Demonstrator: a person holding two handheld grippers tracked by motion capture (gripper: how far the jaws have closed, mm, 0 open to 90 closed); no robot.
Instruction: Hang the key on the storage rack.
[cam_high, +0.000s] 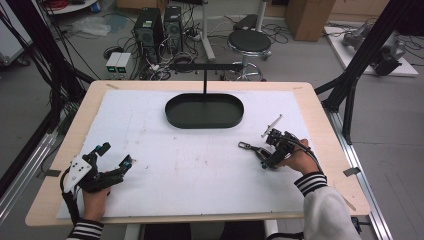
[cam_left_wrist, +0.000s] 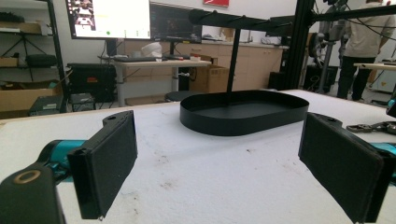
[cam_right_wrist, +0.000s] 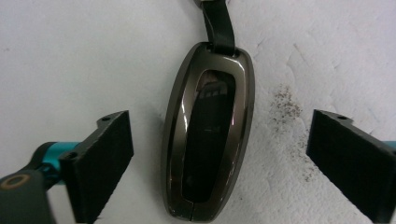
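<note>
Between your right gripper's (cam_right_wrist: 219, 163) spread jaws, the glossy key fob (cam_right_wrist: 208, 130) looks rigid and slippery, so pinch its long sides; your left gripper (cam_left_wrist: 224, 168) rests open too.

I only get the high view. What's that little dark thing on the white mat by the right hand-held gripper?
Observer: In the right gripper view it's a glossy dark key fob with a black strap at one end.

Operator: Is it being squeezed?

Observer: No. The right hand-held gripper is open, one jaw on each side of the fob, neither touching it.

Operator: What does the left one see?

Observer: The left hand-held gripper is open over bare white mat, looking at the black oval tray.

Operator: Is anything in the tray?

Observer: A black post rises from behind it; the part of its floor I see looks bare.
</note>
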